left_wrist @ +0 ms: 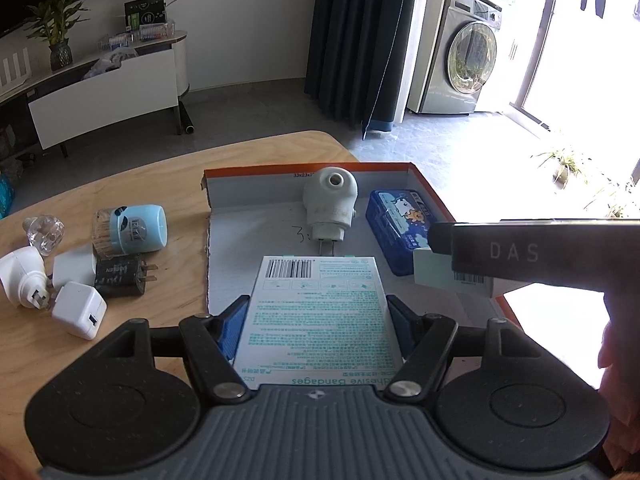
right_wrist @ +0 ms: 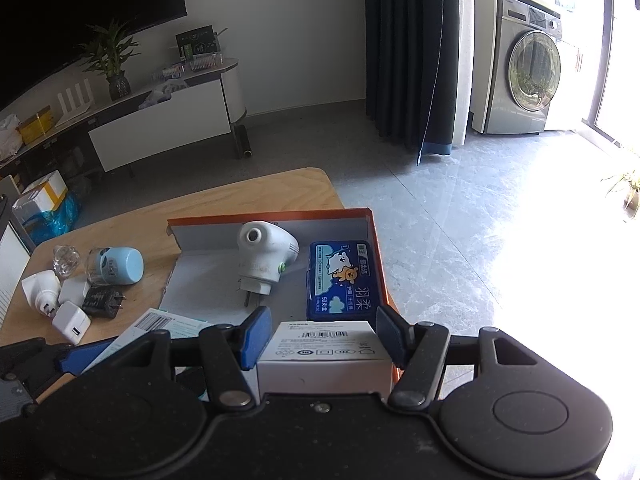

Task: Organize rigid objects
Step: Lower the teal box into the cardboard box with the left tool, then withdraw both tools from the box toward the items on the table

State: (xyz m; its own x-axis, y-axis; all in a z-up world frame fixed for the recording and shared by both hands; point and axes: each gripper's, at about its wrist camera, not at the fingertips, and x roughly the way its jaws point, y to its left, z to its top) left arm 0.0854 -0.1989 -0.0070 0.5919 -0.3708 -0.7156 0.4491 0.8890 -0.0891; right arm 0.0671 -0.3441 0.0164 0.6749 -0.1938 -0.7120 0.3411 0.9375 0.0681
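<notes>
My left gripper [left_wrist: 318, 330] is shut on a flat white bandage box [left_wrist: 320, 316] with teal print, held above the near part of the orange-rimmed cardboard tray [left_wrist: 248, 170]. My right gripper [right_wrist: 324, 338] is shut on a small white carton [right_wrist: 326, 350] over the tray's [right_wrist: 376, 264] near right corner; in the left wrist view that carton [left_wrist: 452, 276] shows under the right gripper's body. Inside the tray lie a white plug-in device [left_wrist: 329, 206] and a blue tin [left_wrist: 400, 228] with a cartoon label. In the right wrist view they show as the white plug-in device [right_wrist: 266, 258] and the blue tin [right_wrist: 342, 280].
On the wooden table [left_wrist: 120, 184] left of the tray lie a light blue jar [left_wrist: 130, 232] on its side, a clear glass bottle [left_wrist: 44, 232], a black charger [left_wrist: 120, 276] and white plug adapters [left_wrist: 78, 310]. The table's far edge drops to a grey floor.
</notes>
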